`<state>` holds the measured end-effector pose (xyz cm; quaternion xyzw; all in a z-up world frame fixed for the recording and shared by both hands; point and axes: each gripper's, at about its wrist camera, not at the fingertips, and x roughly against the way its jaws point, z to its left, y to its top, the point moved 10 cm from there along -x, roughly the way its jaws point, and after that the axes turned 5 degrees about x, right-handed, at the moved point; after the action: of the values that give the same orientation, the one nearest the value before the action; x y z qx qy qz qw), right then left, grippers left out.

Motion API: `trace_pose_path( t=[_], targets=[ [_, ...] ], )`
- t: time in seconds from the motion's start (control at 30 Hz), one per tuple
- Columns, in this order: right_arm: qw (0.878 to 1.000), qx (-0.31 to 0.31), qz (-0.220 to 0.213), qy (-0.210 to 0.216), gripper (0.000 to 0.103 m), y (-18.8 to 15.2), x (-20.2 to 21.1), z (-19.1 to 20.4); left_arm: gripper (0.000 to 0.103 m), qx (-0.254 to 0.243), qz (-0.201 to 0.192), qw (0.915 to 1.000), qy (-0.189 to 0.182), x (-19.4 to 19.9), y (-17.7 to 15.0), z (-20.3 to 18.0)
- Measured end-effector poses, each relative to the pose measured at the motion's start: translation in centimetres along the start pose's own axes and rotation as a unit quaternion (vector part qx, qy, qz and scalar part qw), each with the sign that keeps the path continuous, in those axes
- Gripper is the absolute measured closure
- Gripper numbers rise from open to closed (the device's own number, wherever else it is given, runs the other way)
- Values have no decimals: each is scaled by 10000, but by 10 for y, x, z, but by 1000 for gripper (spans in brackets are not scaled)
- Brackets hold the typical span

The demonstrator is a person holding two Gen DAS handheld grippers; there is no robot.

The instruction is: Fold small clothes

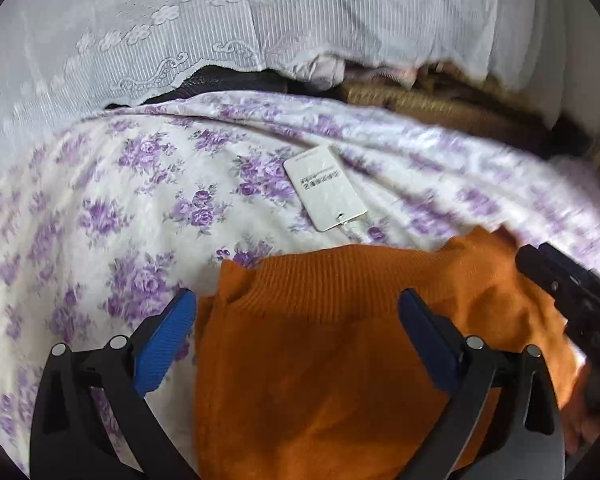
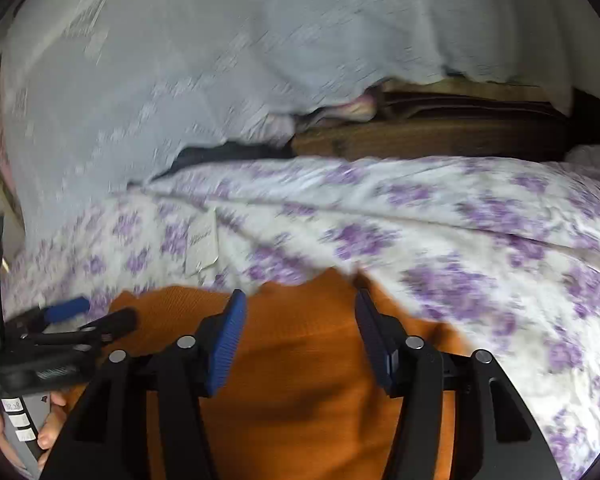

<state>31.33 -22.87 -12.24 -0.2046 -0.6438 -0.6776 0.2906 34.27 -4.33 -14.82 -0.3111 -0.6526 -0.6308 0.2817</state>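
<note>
An orange knit garment [image 1: 324,352] lies on a bed sheet with purple flowers [image 1: 112,200]; its ribbed hem faces away from me. My left gripper [image 1: 296,308] is open, its blue pads [image 1: 168,340] spread wide over the garment's left part, holding nothing. In the right wrist view the same garment [image 2: 300,360] lies under my right gripper [image 2: 300,312], which is open with its jaws apart above the cloth. The left gripper also shows there at the left [image 2: 80,316], and the right gripper's black body shows at the right of the left wrist view [image 1: 572,300].
A white card with a cable [image 1: 324,188] lies on the sheet just beyond the garment. A white lace cloth [image 1: 220,40] hangs behind the bed. Brown folded fabric [image 2: 440,132] and dark items sit at the far edge.
</note>
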Motion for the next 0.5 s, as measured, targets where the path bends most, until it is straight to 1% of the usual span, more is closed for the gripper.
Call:
trace_pose_path(
  t=[0.03, 0.07, 0.1, 0.13, 0.17, 0.2, 0.27, 0.3, 0.37, 0.4, 0.47, 0.5],
  targets=[
    [9999, 59, 142, -69, 46, -3, -9, 2, 5, -20, 180, 9997, 150, -14, -3, 0],
    [9987, 108, 451, -215, 42, -12, -26, 0, 4, -4, 420, 9989, 222, -29, -5, 0],
    [9962, 103, 822, -265, 40, -25, -43, -1, 4, 68, 786, 9967, 175, -48, -18, 3],
    [9955, 103, 906, -251, 39, -29, -51, -1, 4, 217, 722, 9971, 83, -50, -19, 7],
    [9959, 115, 851, -270, 39, -25, -48, -1, 4, 275, 641, 9975, 72, -48, -17, 9],
    [9959, 158, 843, -290, 38, -25, -47, 0, 4, 185, 619, 9978, 140, -47, -17, 8],
    [9969, 168, 731, -252, 38, -25, -44, 0, 4, 82, 433, 9987, 238, -42, -17, 7],
    [9982, 74, 573, -186, 39, -21, -38, -1, 4, 67, 257, 9994, 219, -34, -16, 7],
    [9995, -168, 109, -238, 38, -14, -13, -11, 4, 53, -33, 9999, 115, -20, -15, 8],
    [9997, -137, -14, -225, 39, -13, -2, -11, 4, 60, -129, 9999, 81, -13, -16, 9],
    [9996, -38, -111, -239, 38, -15, 14, -9, 4, 63, -245, 9997, 55, -4, -20, 10],
    [9997, -14, -94, -230, 38, -18, 18, -7, 4, 70, -253, 9996, 45, 1, -22, 12]
  ],
)
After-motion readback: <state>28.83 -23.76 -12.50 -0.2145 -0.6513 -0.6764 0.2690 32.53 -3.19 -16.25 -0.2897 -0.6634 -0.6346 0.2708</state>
